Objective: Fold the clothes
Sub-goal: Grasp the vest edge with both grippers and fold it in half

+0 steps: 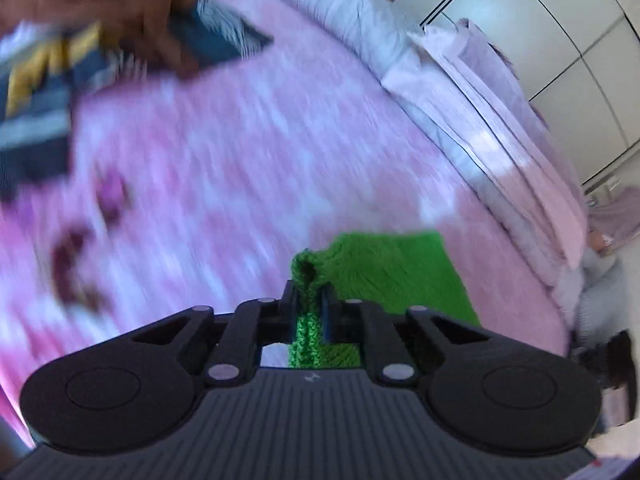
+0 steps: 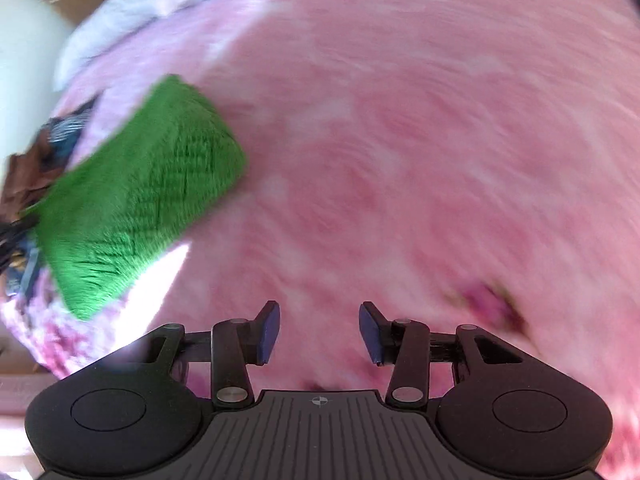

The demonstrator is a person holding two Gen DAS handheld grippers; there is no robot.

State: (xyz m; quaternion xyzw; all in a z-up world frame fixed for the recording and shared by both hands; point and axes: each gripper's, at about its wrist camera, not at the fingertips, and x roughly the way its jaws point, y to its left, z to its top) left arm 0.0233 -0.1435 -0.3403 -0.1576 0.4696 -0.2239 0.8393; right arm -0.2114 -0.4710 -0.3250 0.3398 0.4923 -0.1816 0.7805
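My left gripper [image 1: 310, 300] is clamped on a bunched edge of the one green knitted garment [image 1: 400, 268], which lies folded on the pink bedspread [image 1: 240, 160] toward its pillow-side edge. In the right wrist view its long axis runs diagonally. My right gripper [image 2: 319, 332] stands wide apart over bare bedspread, holding nothing.

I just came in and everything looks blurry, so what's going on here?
A person is folding clothes on a bed with a pink blanket, holding a gripper in each hand. The left gripper is shut on an edge of a green knitted piece. The right gripper is open and empty over the blanket. A bare hand holds a striped garment farther back.
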